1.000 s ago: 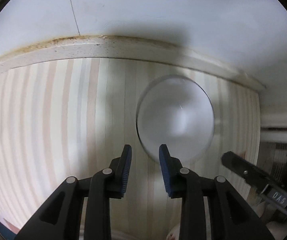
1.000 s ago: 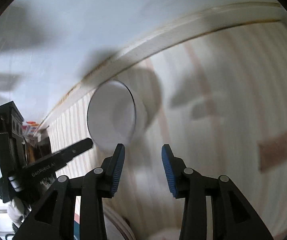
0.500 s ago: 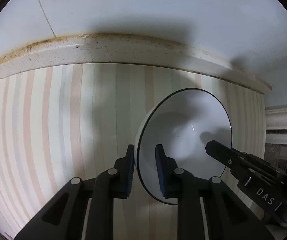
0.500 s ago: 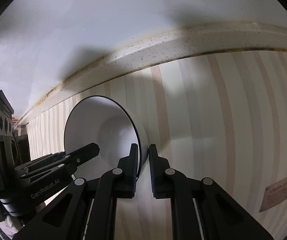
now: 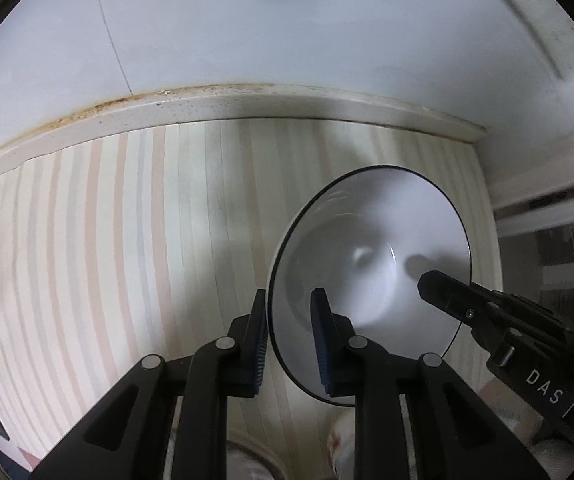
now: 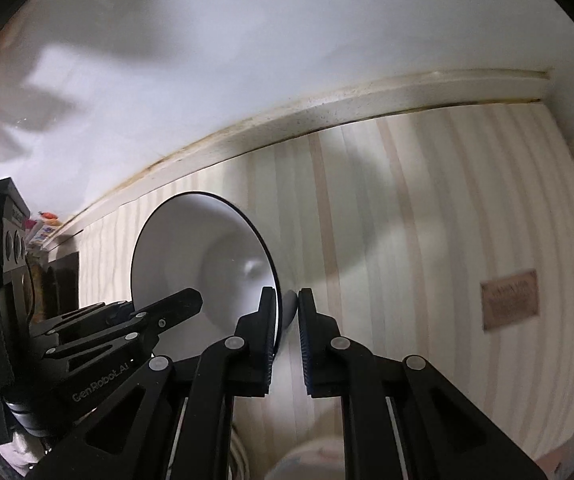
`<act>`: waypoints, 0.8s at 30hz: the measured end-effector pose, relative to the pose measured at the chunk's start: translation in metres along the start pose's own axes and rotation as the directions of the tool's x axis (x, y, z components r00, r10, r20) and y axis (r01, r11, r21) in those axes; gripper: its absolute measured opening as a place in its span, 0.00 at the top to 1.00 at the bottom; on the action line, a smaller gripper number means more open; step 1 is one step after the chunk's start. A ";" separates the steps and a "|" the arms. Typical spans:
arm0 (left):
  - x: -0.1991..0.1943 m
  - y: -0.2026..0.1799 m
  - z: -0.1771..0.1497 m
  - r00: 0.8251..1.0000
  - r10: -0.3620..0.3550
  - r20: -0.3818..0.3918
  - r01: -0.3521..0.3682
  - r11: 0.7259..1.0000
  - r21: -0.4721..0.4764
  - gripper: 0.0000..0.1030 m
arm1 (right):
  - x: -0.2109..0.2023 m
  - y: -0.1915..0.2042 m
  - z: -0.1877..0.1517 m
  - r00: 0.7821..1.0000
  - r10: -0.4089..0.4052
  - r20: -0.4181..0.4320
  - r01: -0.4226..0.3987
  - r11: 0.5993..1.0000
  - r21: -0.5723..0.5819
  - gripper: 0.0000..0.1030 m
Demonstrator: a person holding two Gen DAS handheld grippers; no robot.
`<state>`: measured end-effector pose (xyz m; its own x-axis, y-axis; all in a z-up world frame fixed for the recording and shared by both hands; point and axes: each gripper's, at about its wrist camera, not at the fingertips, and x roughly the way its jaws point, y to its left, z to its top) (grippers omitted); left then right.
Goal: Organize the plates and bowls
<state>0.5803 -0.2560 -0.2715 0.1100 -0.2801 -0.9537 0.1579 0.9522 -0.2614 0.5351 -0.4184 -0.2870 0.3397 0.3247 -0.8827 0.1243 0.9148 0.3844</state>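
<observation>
A white ceramic bowl with a thin dark rim (image 5: 371, 264) hangs above the pale striped countertop (image 5: 107, 240), pinched at opposite edges. The left gripper (image 5: 289, 312) is clamped on its near-left rim; the right gripper (image 6: 287, 312) is clamped on the other edge. Only the right wrist view shows a brown rectangular label (image 6: 509, 299) on the counter; only the left shows a wall seam (image 5: 115, 48).
</observation>
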 end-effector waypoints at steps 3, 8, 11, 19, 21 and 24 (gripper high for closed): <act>-0.016 -0.012 -0.021 1.000 0.007 0.011 -0.007 1.000 0.024 0.82 | -0.020 0.010 -0.024 1.000 -0.008 0.020 0.008 1.000 -0.008 0.88; -0.034 -0.027 -0.055 1.000 0.003 0.008 -0.004 0.997 0.071 0.82 | -0.052 0.006 -0.070 0.999 -0.006 0.040 0.005 1.000 0.010 0.88; -0.034 -0.038 -0.075 1.000 0.004 0.000 -0.004 0.994 0.107 0.82 | -0.064 -0.001 -0.096 0.999 -0.014 0.041 0.013 1.000 0.023 0.88; -0.016 -0.057 -0.122 0.998 0.011 -0.054 -0.001 0.985 0.170 0.82 | -0.070 -0.032 -0.166 0.999 -0.032 -0.004 0.032 0.996 0.086 0.88; -0.011 -0.063 -0.130 0.997 0.020 -0.068 -0.007 0.983 0.186 0.82 | -0.067 -0.039 -0.177 0.999 -0.036 -0.016 0.037 0.994 0.098 0.88; -0.003 -0.070 -0.140 0.996 0.035 -0.088 -0.016 0.978 0.207 0.82 | -0.066 -0.048 -0.188 0.999 -0.045 -0.029 0.048 0.992 0.114 0.88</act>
<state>0.4316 -0.3044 -0.2713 0.0286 -0.2351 -0.9716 0.3555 0.9108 -0.2099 0.3316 -0.4384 -0.2982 0.3068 0.2896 -0.9066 0.2461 0.8961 0.3695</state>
